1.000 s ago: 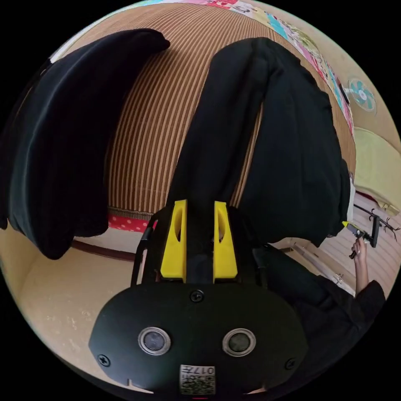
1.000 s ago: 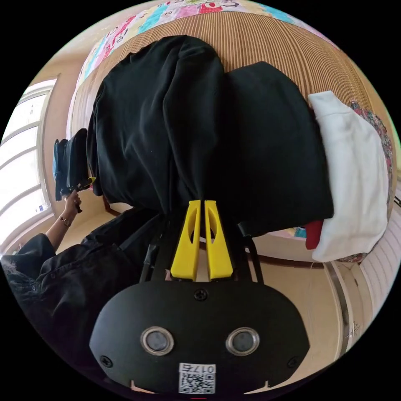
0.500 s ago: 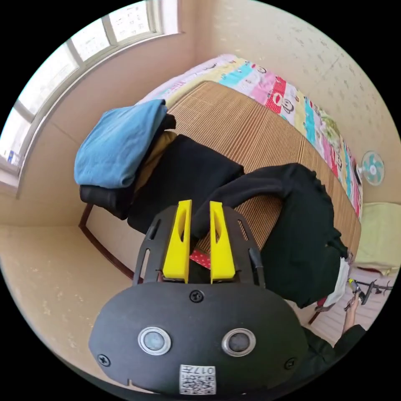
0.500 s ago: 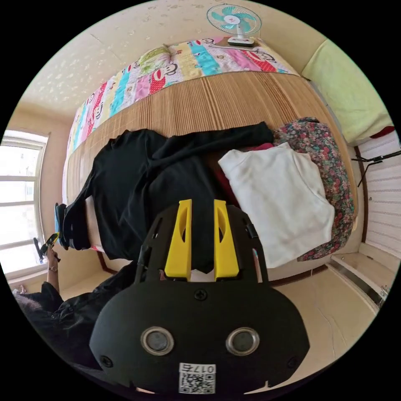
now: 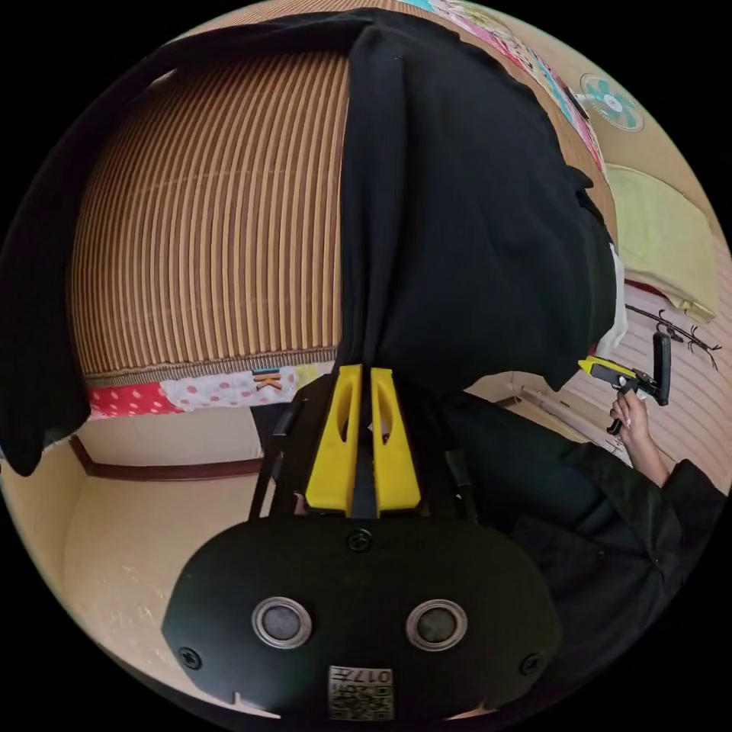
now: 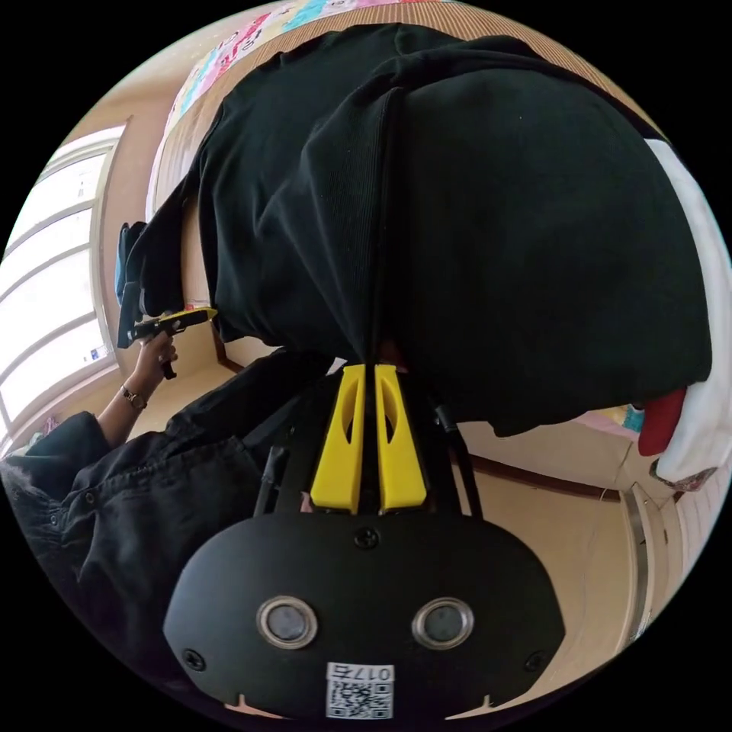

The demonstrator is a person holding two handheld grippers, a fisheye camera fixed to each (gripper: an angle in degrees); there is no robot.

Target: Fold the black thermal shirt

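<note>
Shirt (image 5: 465, 213), soft, light and limp, drapes over the mat (image 5: 206, 229), both grippers' (image 5: 363, 374) (image 6: 369, 371) fingers pinched narrow on its edge, best held there.

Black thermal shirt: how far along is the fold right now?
Early stage. Done: both grippers have a grasp, the left gripper shut on the black thermal shirt and the right gripper shut on it too. In hand: the shirt hangs bunched from both over the striped mat, with no flat fold visible. Left: spreading it out, folding sleeves and body.
</note>
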